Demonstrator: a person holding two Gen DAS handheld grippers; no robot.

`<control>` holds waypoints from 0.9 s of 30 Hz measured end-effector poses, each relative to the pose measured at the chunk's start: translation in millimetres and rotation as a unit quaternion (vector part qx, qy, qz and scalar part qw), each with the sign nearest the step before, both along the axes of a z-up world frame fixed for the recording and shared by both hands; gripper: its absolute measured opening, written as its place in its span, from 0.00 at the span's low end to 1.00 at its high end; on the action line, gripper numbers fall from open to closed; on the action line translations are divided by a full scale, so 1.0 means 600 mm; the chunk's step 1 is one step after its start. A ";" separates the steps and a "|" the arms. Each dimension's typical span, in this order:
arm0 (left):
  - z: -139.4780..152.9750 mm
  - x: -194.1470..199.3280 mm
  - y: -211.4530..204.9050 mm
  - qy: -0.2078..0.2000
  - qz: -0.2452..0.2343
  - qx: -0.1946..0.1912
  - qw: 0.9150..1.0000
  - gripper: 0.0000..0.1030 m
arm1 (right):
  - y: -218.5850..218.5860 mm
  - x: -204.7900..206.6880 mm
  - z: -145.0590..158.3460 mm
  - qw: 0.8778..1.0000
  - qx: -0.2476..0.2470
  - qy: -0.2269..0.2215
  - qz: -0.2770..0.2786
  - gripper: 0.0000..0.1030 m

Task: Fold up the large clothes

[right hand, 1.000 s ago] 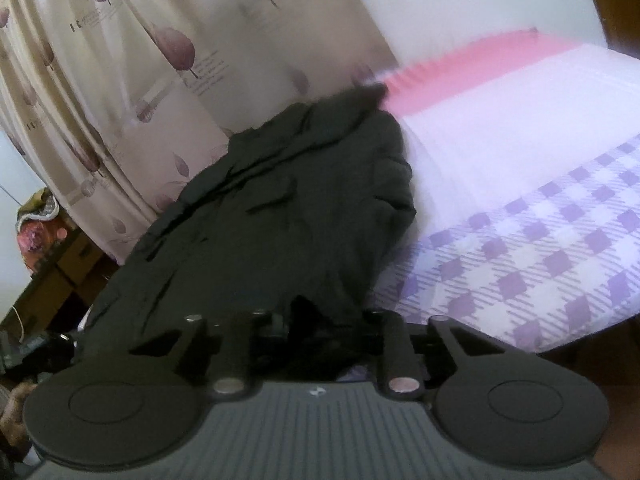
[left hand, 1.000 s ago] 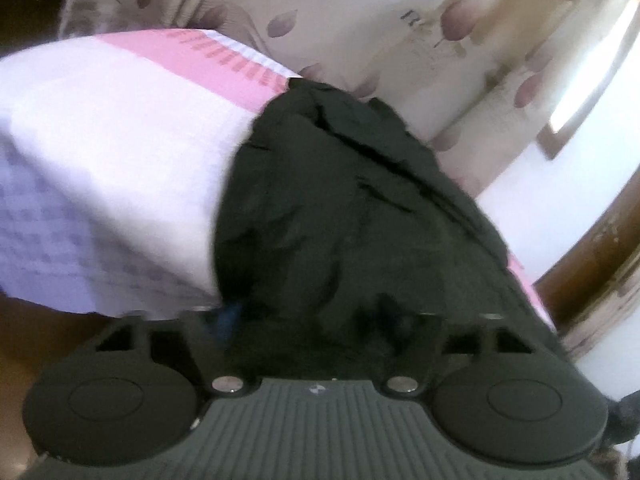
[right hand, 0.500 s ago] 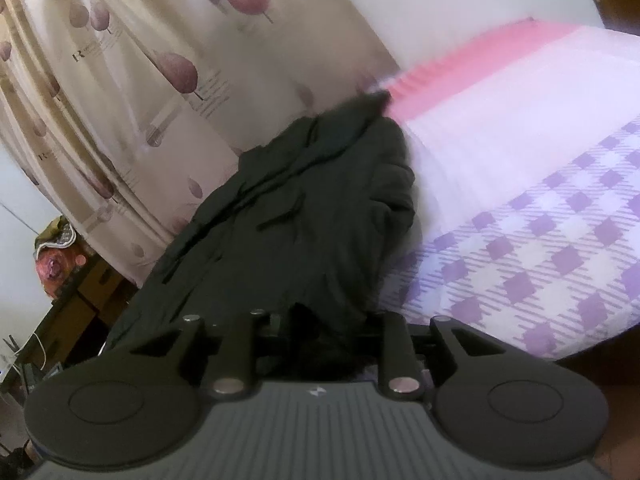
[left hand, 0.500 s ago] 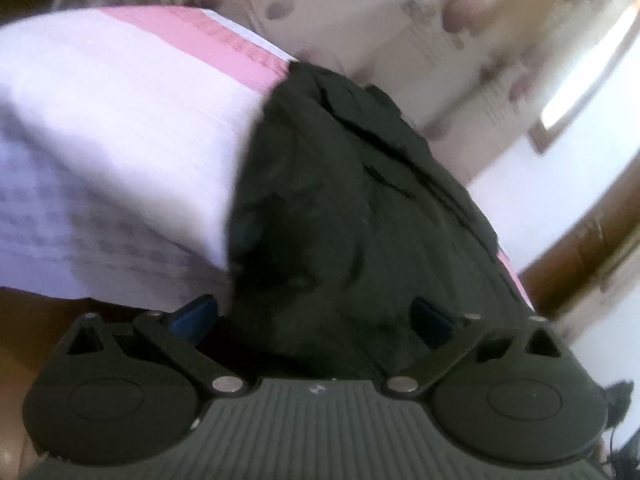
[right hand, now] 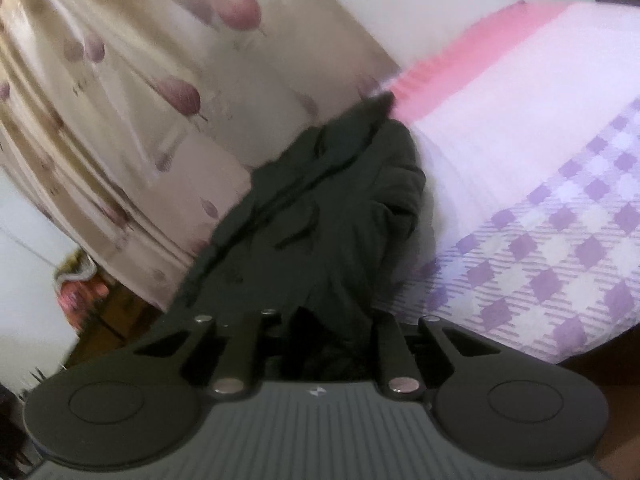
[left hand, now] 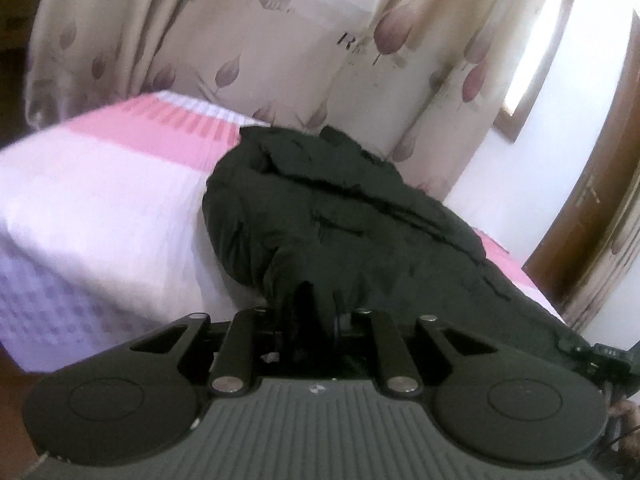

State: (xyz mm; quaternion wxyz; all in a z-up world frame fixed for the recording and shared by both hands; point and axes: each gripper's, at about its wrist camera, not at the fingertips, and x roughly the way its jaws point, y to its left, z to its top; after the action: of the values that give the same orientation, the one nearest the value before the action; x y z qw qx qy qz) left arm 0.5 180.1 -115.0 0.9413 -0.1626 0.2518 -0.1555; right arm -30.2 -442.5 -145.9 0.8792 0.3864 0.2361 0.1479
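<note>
Left wrist view: the dark jacket (left hand: 340,220) stretches lengthwise away over the bed (left hand: 100,200); left gripper (left hand: 316,320) and right gripper (right hand: 328,328) are both closing on its near hem.

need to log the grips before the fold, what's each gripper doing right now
left gripper: jaws closing on a bunched edge of the dark green fabric garment.
right gripper: jaws closing on the same garment's near edge.
</note>
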 end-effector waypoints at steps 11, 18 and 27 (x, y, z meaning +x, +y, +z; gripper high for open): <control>-0.022 0.017 0.000 0.034 0.020 0.028 0.999 0.34 | 0.014 0.014 0.002 0.997 -0.069 0.024 0.001 0.30; -0.028 0.024 -0.015 0.034 0.037 0.078 0.996 0.58 | 0.030 0.010 0.003 0.997 -0.072 -0.021 -0.035 0.82; -0.038 0.028 -0.022 0.038 0.037 0.098 0.994 0.42 | 0.040 0.022 0.009 0.995 -0.102 -0.005 -0.017 0.77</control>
State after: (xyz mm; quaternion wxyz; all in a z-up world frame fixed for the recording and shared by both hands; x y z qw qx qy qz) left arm 17.0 166.7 -137.7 0.9474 -0.0850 0.2953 -0.0891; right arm -17.0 -418.8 -140.6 0.9175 0.2983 0.2392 0.1099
